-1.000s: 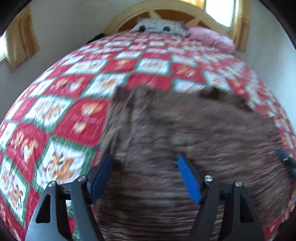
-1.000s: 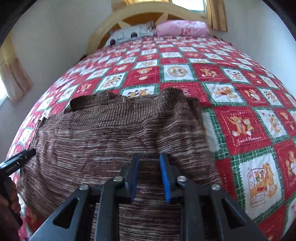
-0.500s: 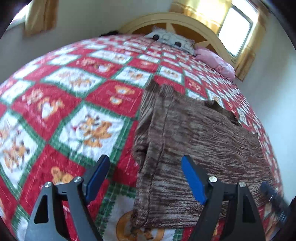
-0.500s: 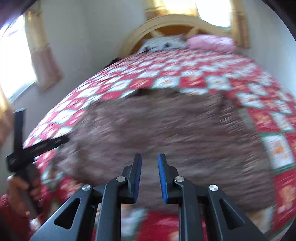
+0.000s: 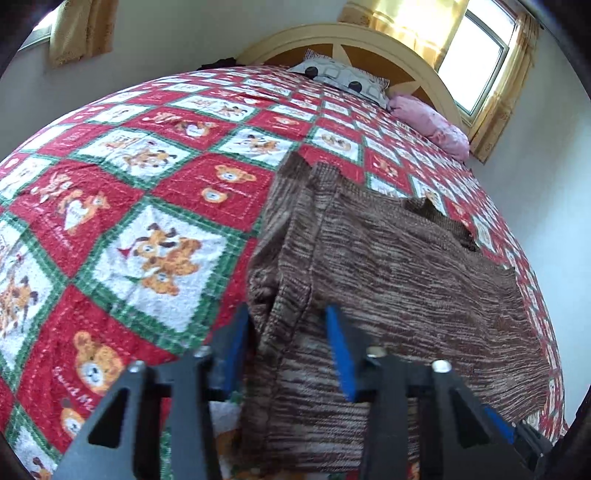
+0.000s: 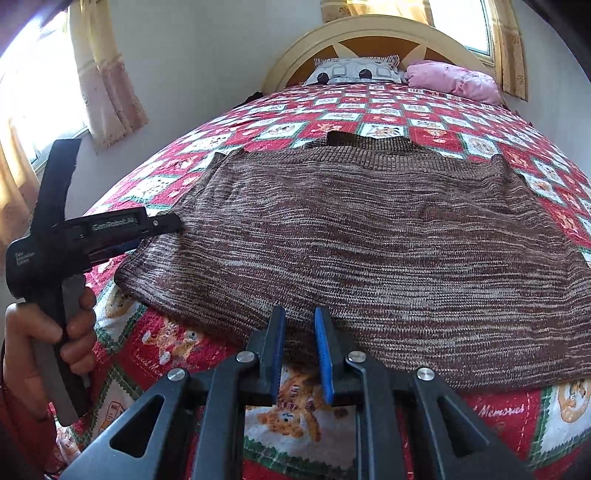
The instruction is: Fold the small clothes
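A brown marled knit sweater lies spread flat on the red patchwork quilt. My left gripper straddles its bunched left side edge. The jaws are closing with that fold between the blue pads, and I see no firm pinch. In the right wrist view the left gripper, held by a hand, touches the same edge. My right gripper hovers at the sweater's near hem. Its pads stand a narrow gap apart and grip nothing. Its tip shows in the left wrist view's bottom right corner.
The bed's yellow headboard stands at the far end, with a patterned pillow and a pink pillow. Curtained windows flank the bed. Bare quilt lies left of the sweater and beyond its collar.
The left jaws have narrowed from wide apart onto the sweater's left edge. The right gripper has slid left along the near hem, and its pad gap is unchanged.
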A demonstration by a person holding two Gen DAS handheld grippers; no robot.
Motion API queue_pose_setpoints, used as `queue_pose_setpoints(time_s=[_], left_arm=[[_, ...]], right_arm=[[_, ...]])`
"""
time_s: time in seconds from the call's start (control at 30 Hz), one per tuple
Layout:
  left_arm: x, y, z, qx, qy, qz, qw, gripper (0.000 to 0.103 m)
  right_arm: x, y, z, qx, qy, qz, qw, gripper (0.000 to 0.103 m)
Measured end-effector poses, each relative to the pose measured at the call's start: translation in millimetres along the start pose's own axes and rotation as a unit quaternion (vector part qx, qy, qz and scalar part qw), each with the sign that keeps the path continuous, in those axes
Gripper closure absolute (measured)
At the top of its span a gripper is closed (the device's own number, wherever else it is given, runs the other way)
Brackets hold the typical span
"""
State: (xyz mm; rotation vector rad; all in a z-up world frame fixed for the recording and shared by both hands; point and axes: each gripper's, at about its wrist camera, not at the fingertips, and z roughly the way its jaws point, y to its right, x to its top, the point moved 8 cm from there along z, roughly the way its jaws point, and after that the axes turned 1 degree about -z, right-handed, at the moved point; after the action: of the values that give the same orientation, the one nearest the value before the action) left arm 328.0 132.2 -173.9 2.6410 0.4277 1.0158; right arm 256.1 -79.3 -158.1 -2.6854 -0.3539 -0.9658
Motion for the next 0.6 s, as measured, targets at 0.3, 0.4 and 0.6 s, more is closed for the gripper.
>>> queue_pose_setpoints(time_s=[0.3, 0.4, 0.6], left_arm=[[12.4, 14.8, -10.8, -0.02, 0.007, -0.013, 0.9997, 0.091], [24.1, 37.7, -25.1, -0.032, 0.019, 0.011, 0.9992, 0.092], [35.4, 120.8, -47.9, -0.076, 0.036, 0.086, 0.9927, 0.092]], right_arm=[[1.9, 7.2, -4.4, 0.033, 0.001, 0.031, 0.999, 0.086], [12.7, 19.0, -20.0, 0.065, 0.021, 0.068, 0.995, 0.086], [40.0, 88.8, -49.4, 0.043, 0.051, 0.132, 0.989, 0.086]])
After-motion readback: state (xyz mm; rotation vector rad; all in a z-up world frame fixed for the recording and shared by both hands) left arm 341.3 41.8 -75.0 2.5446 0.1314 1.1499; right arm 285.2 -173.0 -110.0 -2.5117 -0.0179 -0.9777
